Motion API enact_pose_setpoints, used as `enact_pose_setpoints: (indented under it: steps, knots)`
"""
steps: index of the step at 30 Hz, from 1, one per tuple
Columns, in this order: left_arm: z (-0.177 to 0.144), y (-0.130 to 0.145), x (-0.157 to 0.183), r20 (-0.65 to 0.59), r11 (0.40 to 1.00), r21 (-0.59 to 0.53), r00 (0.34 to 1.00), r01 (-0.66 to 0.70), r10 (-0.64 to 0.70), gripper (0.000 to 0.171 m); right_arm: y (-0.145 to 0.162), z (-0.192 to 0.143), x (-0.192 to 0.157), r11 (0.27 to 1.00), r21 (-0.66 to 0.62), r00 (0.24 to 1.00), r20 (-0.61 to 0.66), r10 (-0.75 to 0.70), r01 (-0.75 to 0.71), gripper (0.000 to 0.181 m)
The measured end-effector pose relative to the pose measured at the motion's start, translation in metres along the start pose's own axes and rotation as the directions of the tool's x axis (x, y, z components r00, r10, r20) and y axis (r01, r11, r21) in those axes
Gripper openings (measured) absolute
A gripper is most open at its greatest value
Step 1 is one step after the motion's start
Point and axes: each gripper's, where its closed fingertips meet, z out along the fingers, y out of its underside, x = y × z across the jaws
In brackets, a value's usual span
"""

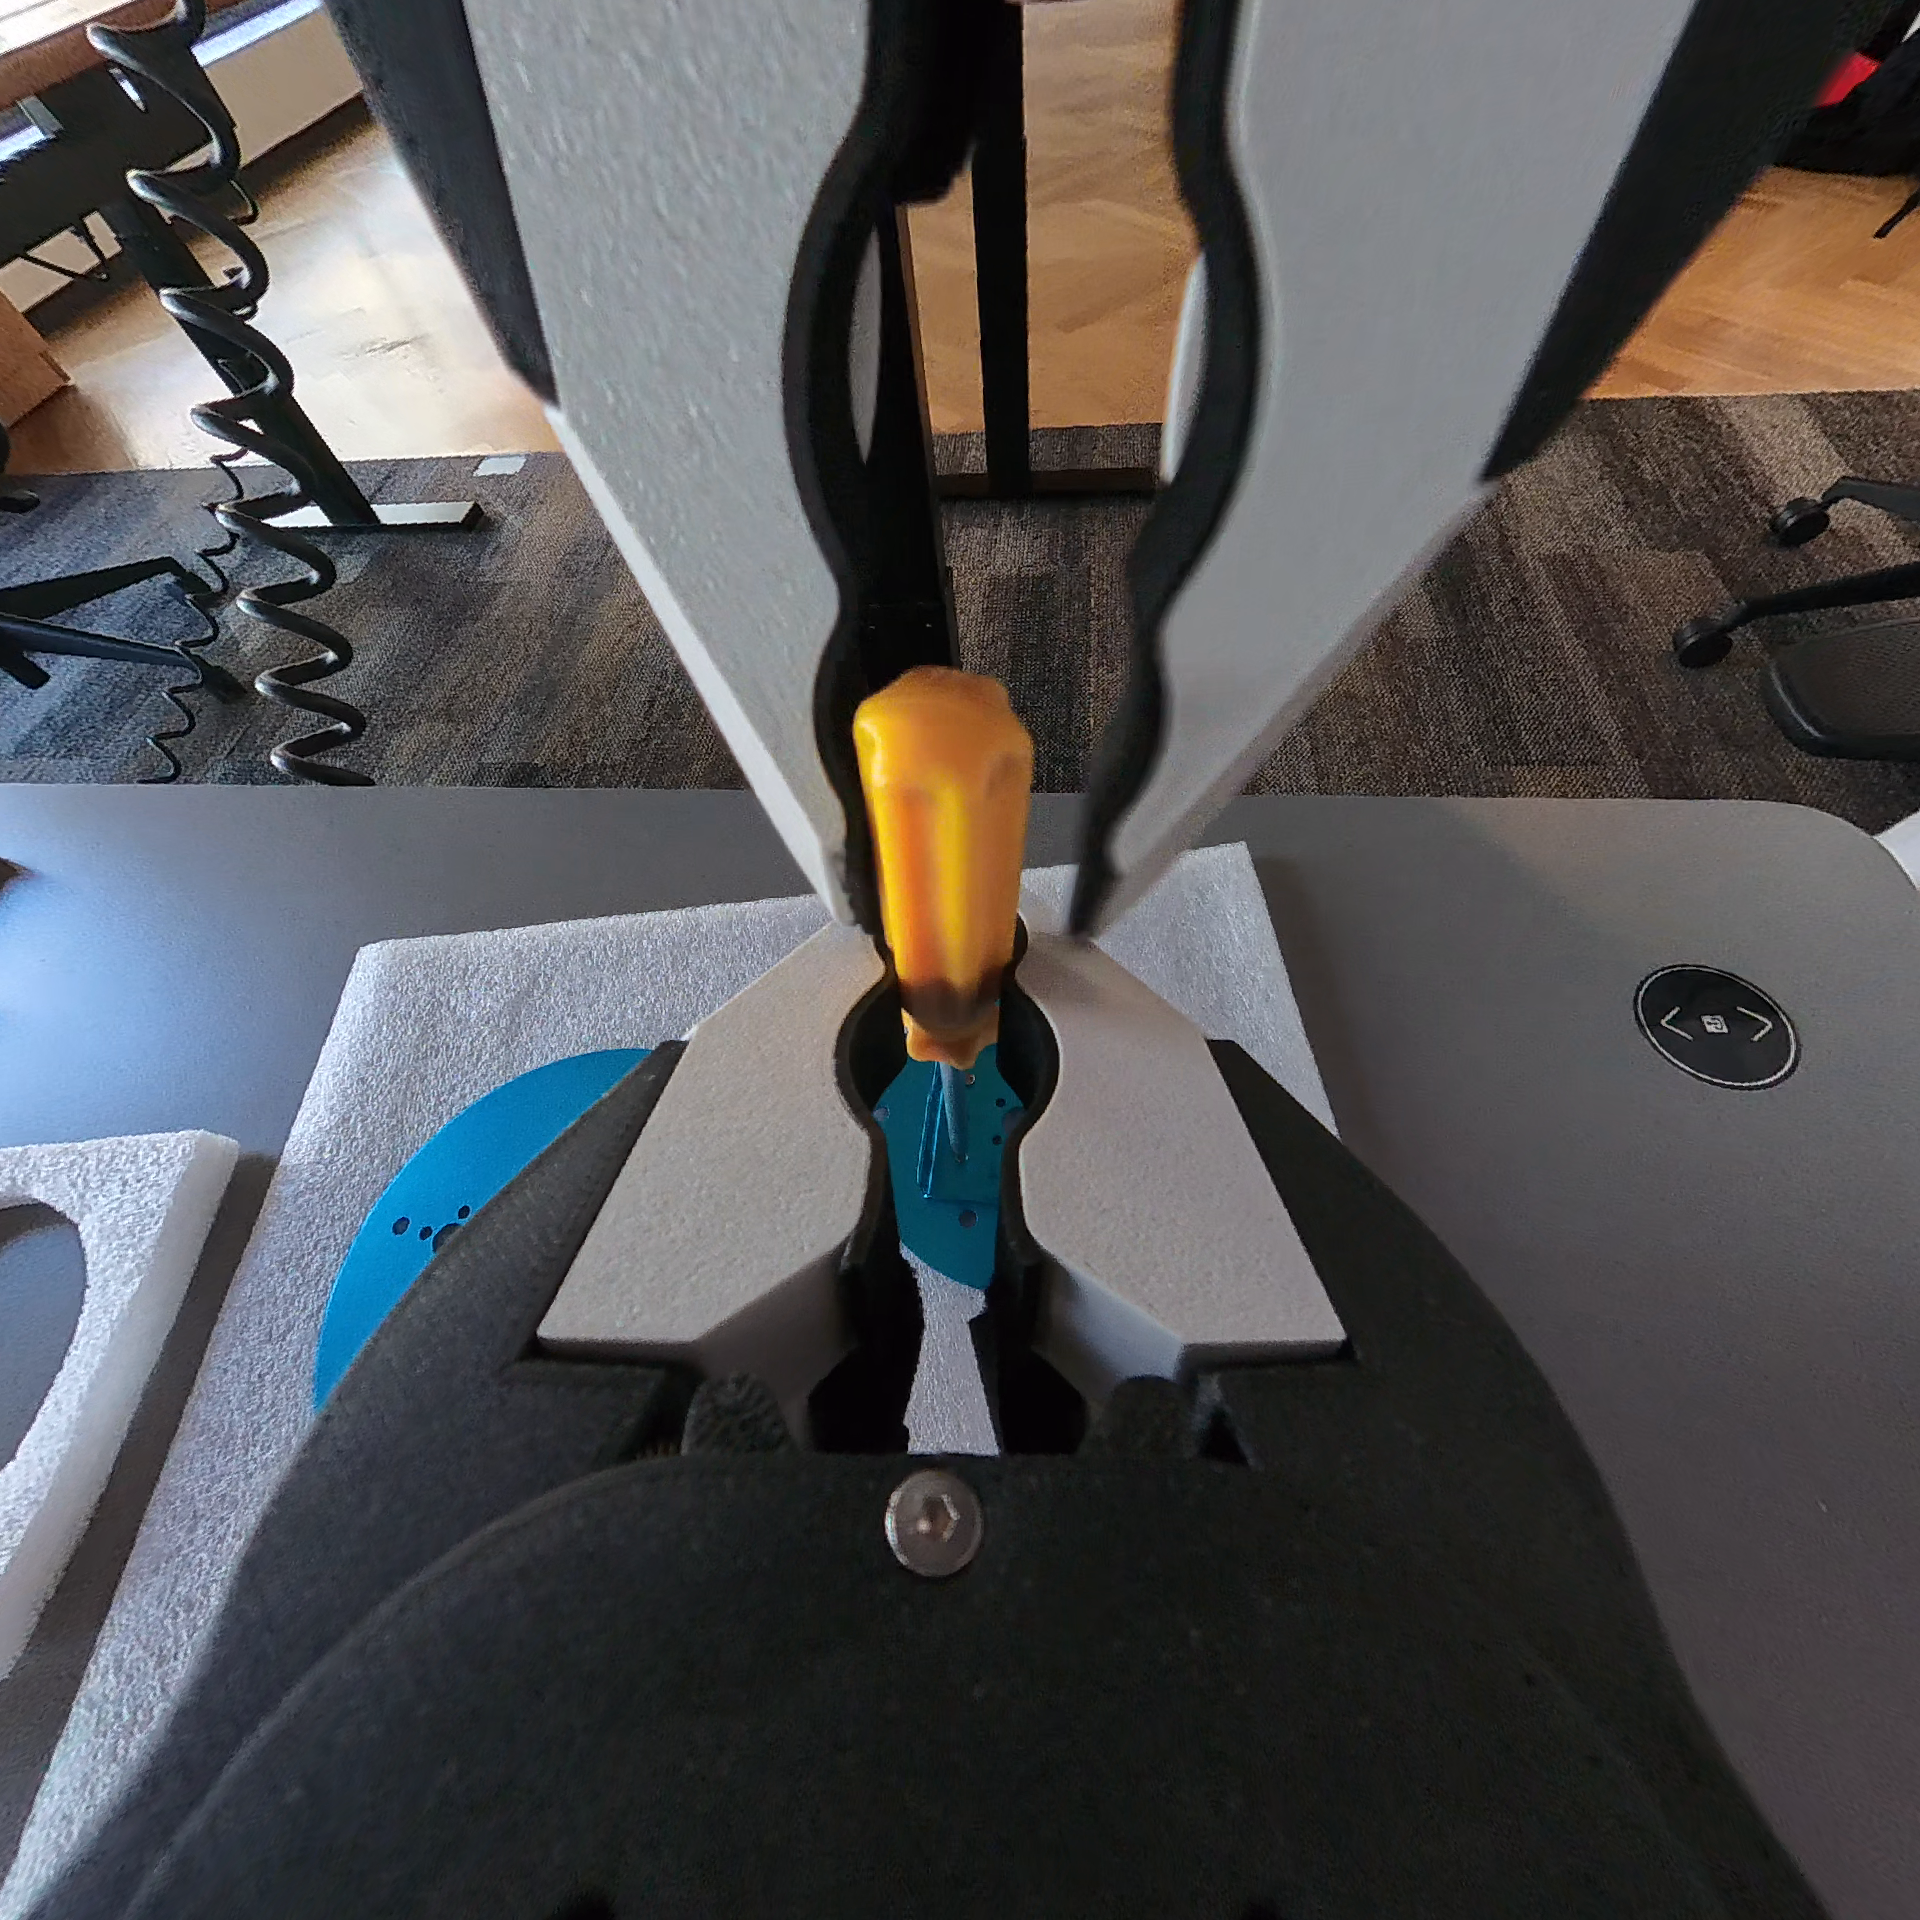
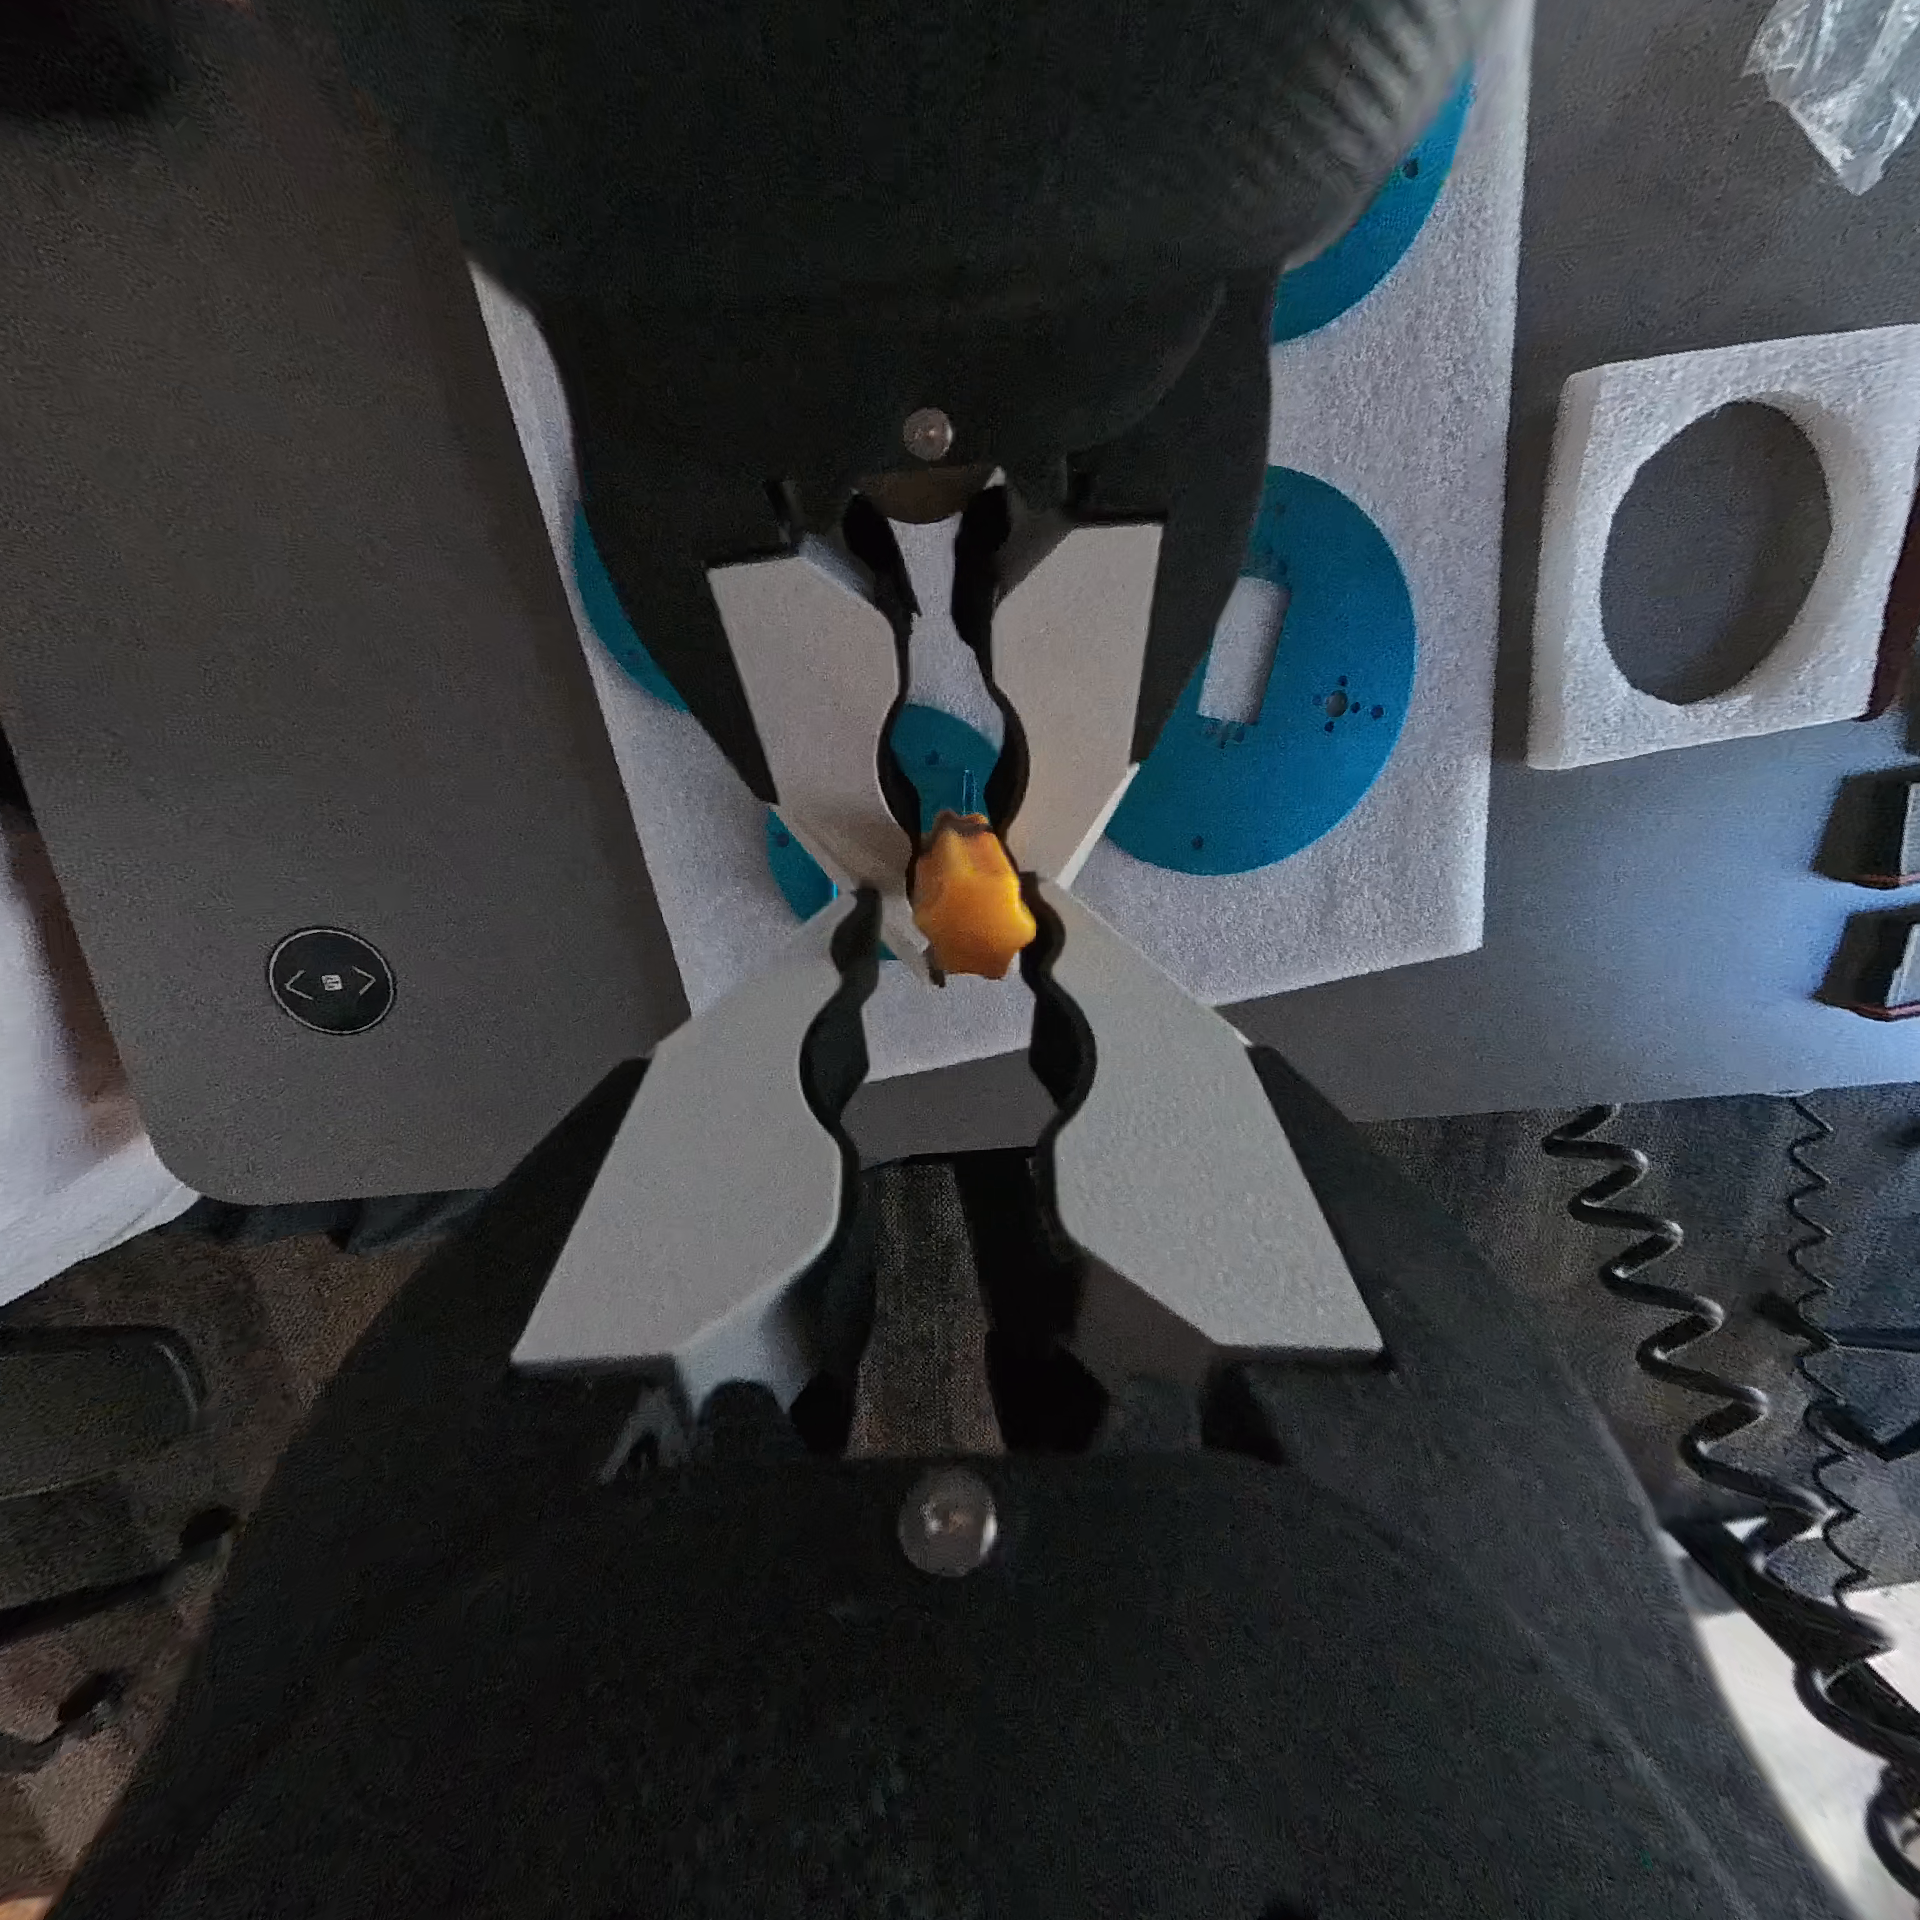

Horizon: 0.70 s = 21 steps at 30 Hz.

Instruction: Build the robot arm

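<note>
Left claw (image 1: pixel 951 951): the two fingers are drawn in close on the orange screwdriver (image 1: pixel 940 831), low on its handle near the dark collar. It looks clamped. The handle fills the gap at the tips, though I cannot see the contact on both sides.

Right claw (image 2: pixel 951 902): it comes at the same handle from the opposite side, tips nearly meeting my left tips. The fingers are spread. In the left wrist view one pad lies against the upper handle and the other stands off it with a clear gap. It is not closed on anything.

Screwdriver: it stands upright, or nearly so. The thin shaft points down between my left fingers, its tip at or just above a small blue plate (image 1: pixel 940 1195) with drilled holes. Whether the tip sits in a hole or on a screw is too small to tell.

Around it:
- The blue plate lies on a white foam sheet (image 1: pixel 520 1018) on the grey bench (image 1: pixel 1558 1039).
- A larger blue disc (image 2: pixel 1268 707) with a rectangular slot lies on the same sheet, just beside the claws.
- A separate foam block (image 2: pixel 1714 561) with a round cut-out sits apart from the sheet.
- A round control button (image 1: pixel 1714 1027) is set into the bench top on the other side.
- A black coiled cable (image 1: pixel 260 540) hangs beyond the bench edge.
</note>
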Motion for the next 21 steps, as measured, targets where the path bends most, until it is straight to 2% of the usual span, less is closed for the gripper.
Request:
enact_pose_setpoints:
  steps: [1,5,7,9,11,13,15,18,21]
  knots:
    - [0.000,0.000,0.000,0.003,1.000,0.000,1.000,-0.002,0.002,0.010,0.000,0.001,0.003,1.000,0.004,1.000,-0.005,0.009,-0.009,0.018]
    - [-0.002,0.000,0.001,0.008,1.000,0.006,1.000,0.004,-0.004,0.013,-0.001,0.001,0.003,0.999,0.036,0.999,0.027,0.037,-0.038,0.017]
    - [-0.009,0.008,0.001,-0.002,0.998,-0.048,1.000,0.028,-0.028,0.037,0.000,0.001,0.005,0.999,0.035,0.999,0.023,0.028,-0.029,0.016]
    - [-0.018,0.016,0.006,-0.053,0.996,-0.062,0.996,0.065,-0.068,0.051,0.002,0.000,0.006,0.999,0.031,0.999,0.021,0.027,-0.028,0.017]
    - [-0.015,0.033,0.008,-0.079,0.986,-0.136,0.992,0.092,-0.104,0.062,0.003,0.000,0.005,0.999,0.039,0.999,0.027,0.026,-0.027,0.016]
    - [-0.005,0.051,0.007,-0.056,0.974,-0.219,0.996,0.055,-0.069,0.061,0.004,0.000,0.005,0.999,0.033,1.000,0.022,0.006,-0.007,0.017]
    - [0.002,0.062,0.008,-0.041,0.963,-0.268,0.999,0.014,-0.026,0.053,0.005,0.000,0.005,0.999,0.034,1.000,0.021,-0.001,0.000,0.017]
    - [0.004,0.061,0.011,-0.061,0.965,-0.260,0.998,0.010,-0.027,0.033,0.005,-0.001,0.004,0.999,0.032,1.000,0.023,-0.013,0.013,0.017]
    - [0.004,0.065,0.011,-0.062,0.963,-0.270,0.998,0.015,-0.032,0.032,0.006,-0.001,0.004,0.999,0.027,0.999,0.027,-0.024,0.024,0.017]
